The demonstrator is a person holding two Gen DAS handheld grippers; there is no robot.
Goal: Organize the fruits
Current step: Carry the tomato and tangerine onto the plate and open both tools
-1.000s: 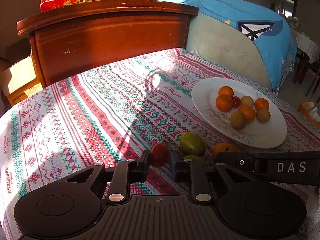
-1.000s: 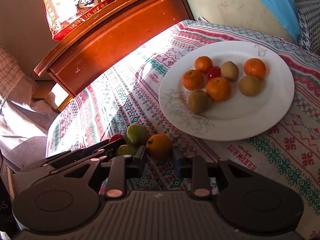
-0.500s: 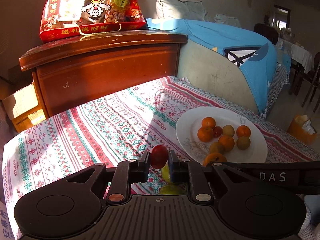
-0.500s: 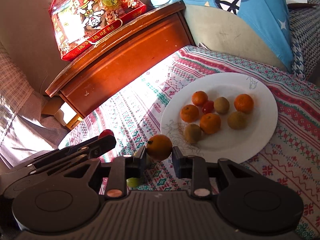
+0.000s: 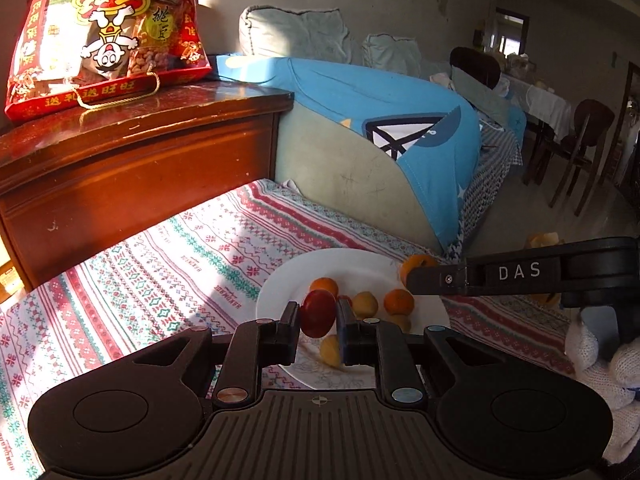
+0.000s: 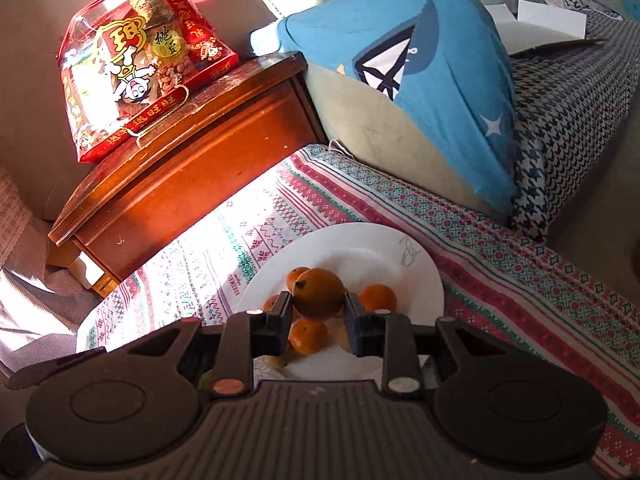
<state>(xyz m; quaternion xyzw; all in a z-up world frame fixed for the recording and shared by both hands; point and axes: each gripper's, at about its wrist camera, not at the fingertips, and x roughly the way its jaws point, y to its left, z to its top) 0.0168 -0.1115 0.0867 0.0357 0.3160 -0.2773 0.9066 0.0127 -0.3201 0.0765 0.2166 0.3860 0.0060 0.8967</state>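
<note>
The left tool [image 5: 318,320] is clamped on a small red fruit [image 5: 318,313], held in the air above the near part of a white plate [image 5: 288,280]. The right tool [image 6: 318,314] is closed around an orange [image 6: 319,293], also raised over the plate [image 6: 360,240]; in the left wrist view its dark arm, lettered "DAS", reaches in from the right with the orange [image 5: 416,262] showing at its tip.

On the plate lie several small oranges [image 6: 378,297] and yellowish-brown fruits [image 5: 365,303], partly hidden behind the fingers of both tools, so their count is hard to make out. The plate sits on a worktop [image 5: 160,280] covered by a cloth with red and green woven bands, sunlit on its left half.

The far and right portions of the plate are bare. The cloth to the left of the plate carries nothing visible.

Behind the worktop stands a dark red wooden cabinet [image 5: 140,160] with a red gift bag of snacks [image 5: 104,36] on top. Beside it a sofa arm is draped in blue fabric [image 5: 400,120], with pale cushions [image 5: 296,36] behind. Chairs [image 5: 580,144] and a covered table show dimly at far right. A white-gloved hand [image 5: 600,360] is cut off at the right edge.
</note>
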